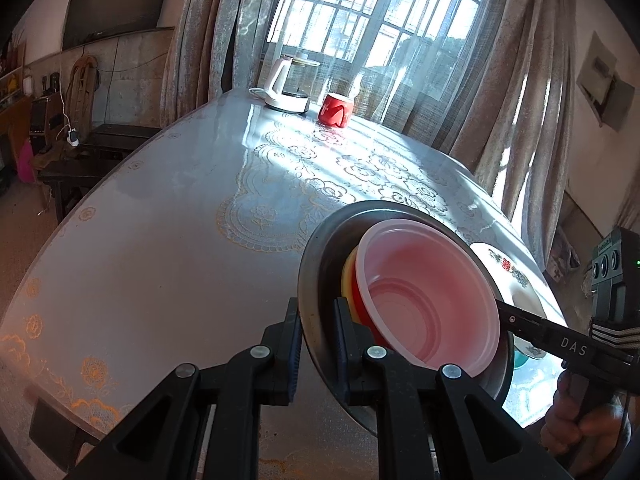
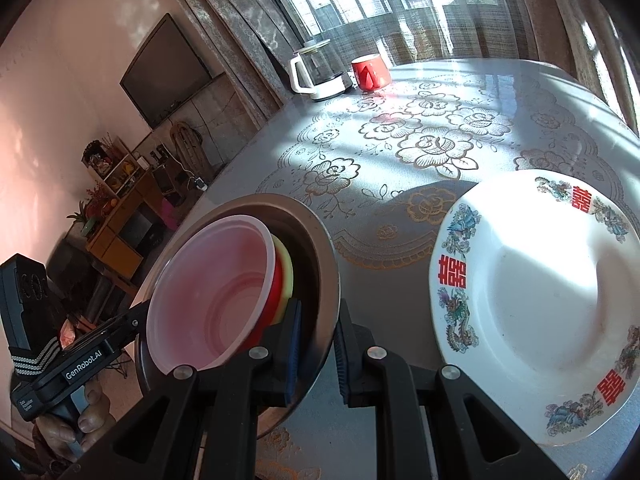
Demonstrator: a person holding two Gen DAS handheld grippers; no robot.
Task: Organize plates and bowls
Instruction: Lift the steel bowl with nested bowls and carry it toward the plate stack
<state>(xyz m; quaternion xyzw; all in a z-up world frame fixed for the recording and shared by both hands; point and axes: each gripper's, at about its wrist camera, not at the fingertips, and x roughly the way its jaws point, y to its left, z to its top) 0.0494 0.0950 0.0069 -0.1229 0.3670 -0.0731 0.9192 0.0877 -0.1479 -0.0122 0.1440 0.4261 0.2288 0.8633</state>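
Item: metal bowl (image 1: 316, 280), steel-grey, carrying a nested stack: a translucent pink bowl (image 1: 432, 300) on top, a red bowl (image 1: 362, 308) under it and a yellow bowl (image 1: 347, 276) lowest, of which only slivers of rim show. Position: tilted and apparently clear of the worktop (image 1: 180, 240), held from two opposite sides. Left gripper (image 1: 318, 344): jaws nearly together, clamped on the near rim of the metal bowl, one finger outside the wall and one inside. Right gripper (image 2: 318, 348): likewise clamped on the opposite rim of the metal bowl, one finger either side of the wall; in the left view its fingers reach in from the far side of the bowl, partly hidden by the pink bowl. Neither gripper is nearer; the bowl hangs between them, and the line from one grip to the other runs across the bowl's mouth, so both hands must travel together to keep it from tipping further. Neighbouring item: white plate (image 2: 540, 300) with red characters and dragon motifs on its rim, lying flat on the worktop just beside the metal bowl, on the right gripper's side. Judgement: the plate is the likely companion for the stack, so the next move probably goes sideways toward the plate, with the right hand leading. Risk: the stack leans toward the bowl's low side and could slide.
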